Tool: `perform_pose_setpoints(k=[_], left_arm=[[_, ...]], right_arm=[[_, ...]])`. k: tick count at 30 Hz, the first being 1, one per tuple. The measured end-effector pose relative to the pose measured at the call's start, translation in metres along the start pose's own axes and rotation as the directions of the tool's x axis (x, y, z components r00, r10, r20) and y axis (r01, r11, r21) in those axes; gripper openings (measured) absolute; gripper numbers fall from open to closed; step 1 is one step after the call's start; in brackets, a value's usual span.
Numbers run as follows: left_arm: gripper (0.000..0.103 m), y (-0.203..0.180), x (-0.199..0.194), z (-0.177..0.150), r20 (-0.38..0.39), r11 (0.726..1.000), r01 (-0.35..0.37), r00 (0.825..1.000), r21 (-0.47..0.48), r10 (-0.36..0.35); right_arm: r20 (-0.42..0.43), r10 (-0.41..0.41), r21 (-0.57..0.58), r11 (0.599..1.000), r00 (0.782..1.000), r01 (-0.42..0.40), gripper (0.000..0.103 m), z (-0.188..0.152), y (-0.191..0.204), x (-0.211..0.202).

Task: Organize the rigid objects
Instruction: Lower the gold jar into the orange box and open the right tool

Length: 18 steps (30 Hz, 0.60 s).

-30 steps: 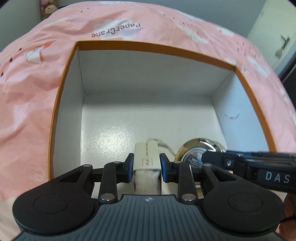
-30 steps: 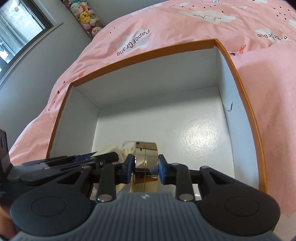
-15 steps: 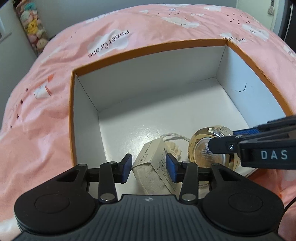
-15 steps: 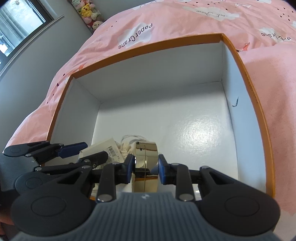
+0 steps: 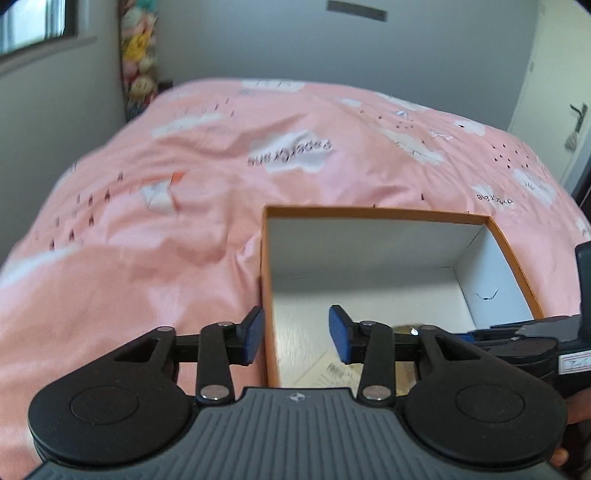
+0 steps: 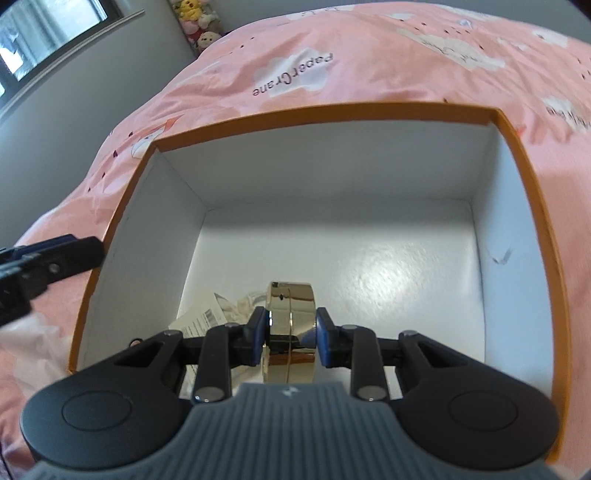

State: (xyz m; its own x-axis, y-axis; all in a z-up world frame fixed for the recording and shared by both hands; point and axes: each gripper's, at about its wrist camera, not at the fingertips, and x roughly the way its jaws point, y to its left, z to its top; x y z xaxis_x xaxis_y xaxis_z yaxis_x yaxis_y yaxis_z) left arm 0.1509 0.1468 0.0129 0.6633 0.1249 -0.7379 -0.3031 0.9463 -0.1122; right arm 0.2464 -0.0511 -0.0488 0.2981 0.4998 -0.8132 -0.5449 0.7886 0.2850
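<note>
An open box with an orange rim [image 6: 325, 109] and white inside sits on the pink bedspread; it also shows in the left wrist view [image 5: 373, 212]. My right gripper [image 6: 290, 338] is shut on a round gold metal case [image 6: 290, 306], held on edge low inside the box. A small pouch with a white barcode tag [image 6: 205, 317] lies on the box floor to its left; the tag shows in the left wrist view [image 5: 328, 371]. My left gripper [image 5: 295, 334] is open and empty, raised above the box's left wall. It appears at the left of the right wrist view [image 6: 44, 266].
The pink bedspread [image 5: 166, 221] with cloud prints surrounds the box. Grey walls, a window [image 6: 44, 33] and stuffed toys [image 5: 138, 55] stand at the far left. A white door [image 5: 565, 92] is at the far right.
My left gripper has let go of the tagged pouch, opened wide and drawn back up and left out of the box. My right gripper still holds the gold case in the box.
</note>
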Motion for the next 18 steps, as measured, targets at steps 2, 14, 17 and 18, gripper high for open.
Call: perform_pose_setpoints(k=[2,14,17,18], left_arm=[[0.041,0.009,0.002,-0.005,-0.027,0.999,0.012,1.0,-0.037,-0.013],[0.024,0.026,0.009,-0.02,-0.075,0.987,0.085,0.993,-0.134,-0.096],[0.024,0.027,0.01,-0.02,-0.078,0.985,0.089,0.992,-0.149,-0.101],[0.024,0.028,0.01,-0.02,-0.078,0.984,0.093,0.991,-0.155,-0.106]], right_arm=[[-0.002,-0.014,-0.031,0.999,1.0,0.014,0.027,0.002,0.008,0.005],[0.027,-0.017,-0.226,0.974,1.0,0.022,0.027,0.008,0.05,0.025],[0.044,-0.043,-0.296,0.954,0.998,0.055,0.027,0.008,0.063,0.03],[0.049,-0.049,-0.32,0.945,0.998,0.062,0.027,0.009,0.068,0.032]])
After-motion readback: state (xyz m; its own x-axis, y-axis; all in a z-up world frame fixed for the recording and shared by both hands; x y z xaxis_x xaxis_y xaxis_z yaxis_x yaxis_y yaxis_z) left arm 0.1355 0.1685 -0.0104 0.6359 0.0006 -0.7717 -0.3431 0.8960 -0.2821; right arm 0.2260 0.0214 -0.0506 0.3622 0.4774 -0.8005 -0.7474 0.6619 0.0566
